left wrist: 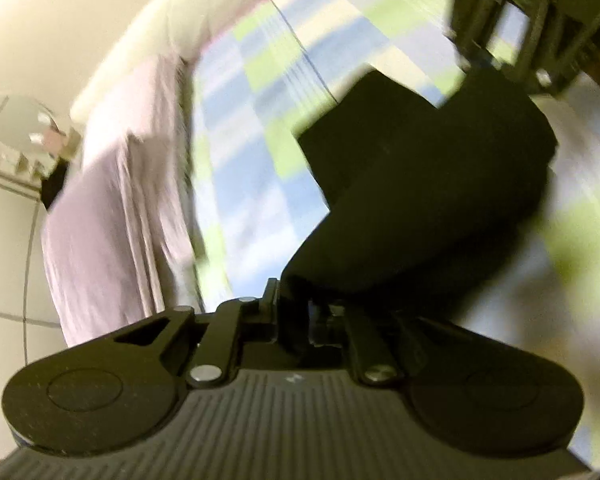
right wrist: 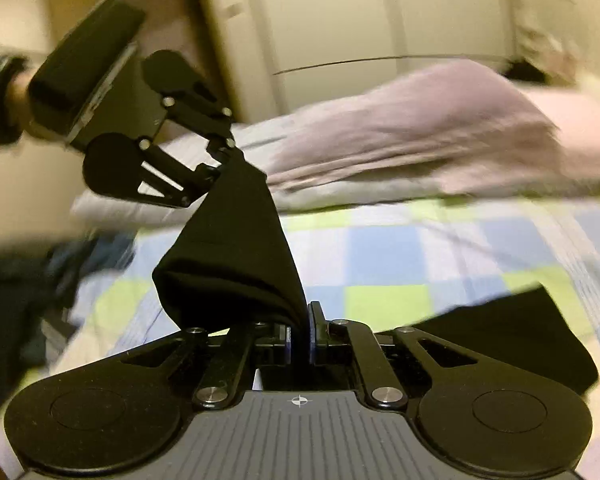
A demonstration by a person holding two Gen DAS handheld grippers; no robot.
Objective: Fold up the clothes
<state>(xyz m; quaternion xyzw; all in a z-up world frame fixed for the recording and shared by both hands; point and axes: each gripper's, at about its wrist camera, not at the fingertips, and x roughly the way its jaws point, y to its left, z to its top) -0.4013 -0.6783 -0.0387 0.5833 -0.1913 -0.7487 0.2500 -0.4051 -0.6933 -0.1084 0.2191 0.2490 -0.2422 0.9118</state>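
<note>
A black garment (right wrist: 236,256) hangs lifted above a checked bedsheet (right wrist: 400,264), stretched between both grippers. My right gripper (right wrist: 300,338) is shut on one edge of the cloth at the bottom of the right wrist view. My left gripper (right wrist: 224,162) pinches the other end higher up at the left, held by a hand in a dark sleeve (right wrist: 0,92). In the left wrist view the same black garment (left wrist: 420,184) fills the middle, clamped in the left gripper (left wrist: 294,312), and the right gripper (left wrist: 472,62) grips it at the top right. Another part of the black cloth (right wrist: 516,332) lies on the sheet.
A pink folded blanket (right wrist: 420,136) lies along the far side of the bed, also seen as the pink blanket (left wrist: 112,208) in the left wrist view. Dark clothes (right wrist: 32,276) are heaped at the left. A white wardrobe (right wrist: 360,20) stands behind. Both views are motion-blurred.
</note>
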